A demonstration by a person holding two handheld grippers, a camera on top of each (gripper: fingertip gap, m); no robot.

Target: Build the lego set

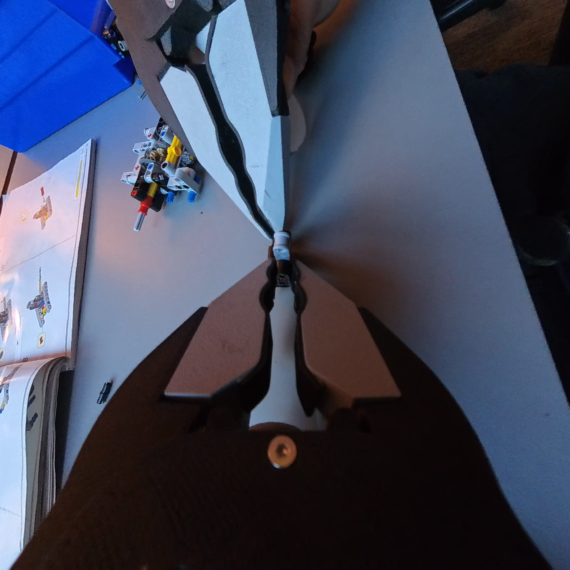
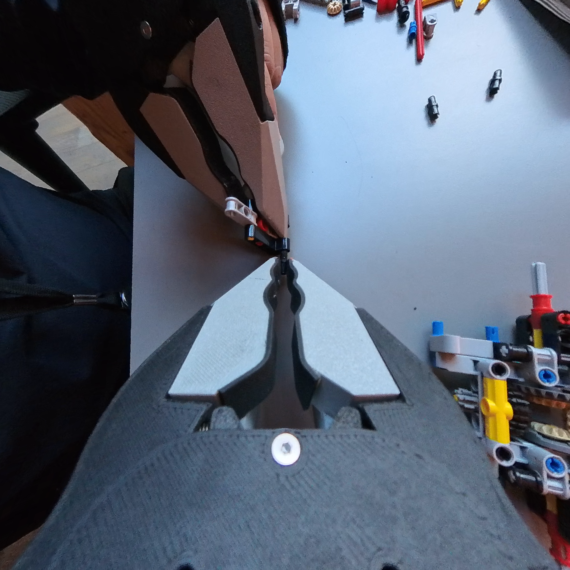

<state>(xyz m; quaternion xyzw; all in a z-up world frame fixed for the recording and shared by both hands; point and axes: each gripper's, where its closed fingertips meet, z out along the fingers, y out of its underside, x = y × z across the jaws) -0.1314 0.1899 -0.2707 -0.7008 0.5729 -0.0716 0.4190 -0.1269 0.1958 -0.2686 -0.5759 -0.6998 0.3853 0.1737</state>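
Observation:
My left gripper [image 1: 282, 266], with brown pads, is shut on a small assembly [image 1: 282, 273]: a black beam with a white connector [image 1: 282, 245] at its far end. In the right wrist view the left gripper [image 2: 277, 229] comes in from the upper left, holding the black beam [image 2: 262, 238], the white connector [image 2: 238, 209] and red pins. My right gripper [image 2: 283, 262], with grey pads, is shut on a small black pin [image 2: 282, 266]. The pin's far end meets the black end of the beam [image 2: 283, 243]. The right gripper [image 1: 274, 233] reaches down from the top in the left wrist view.
A partly built model [image 1: 160, 172] [image 2: 509, 401] stands on the grey table [image 1: 385, 216]. An open instruction booklet [image 1: 40, 246] and a blue bin [image 1: 55, 71] lie to the left. Loose parts [image 2: 416, 27] and black pins [image 2: 432, 107] lie farther off. The table edge [image 2: 133, 246] is near.

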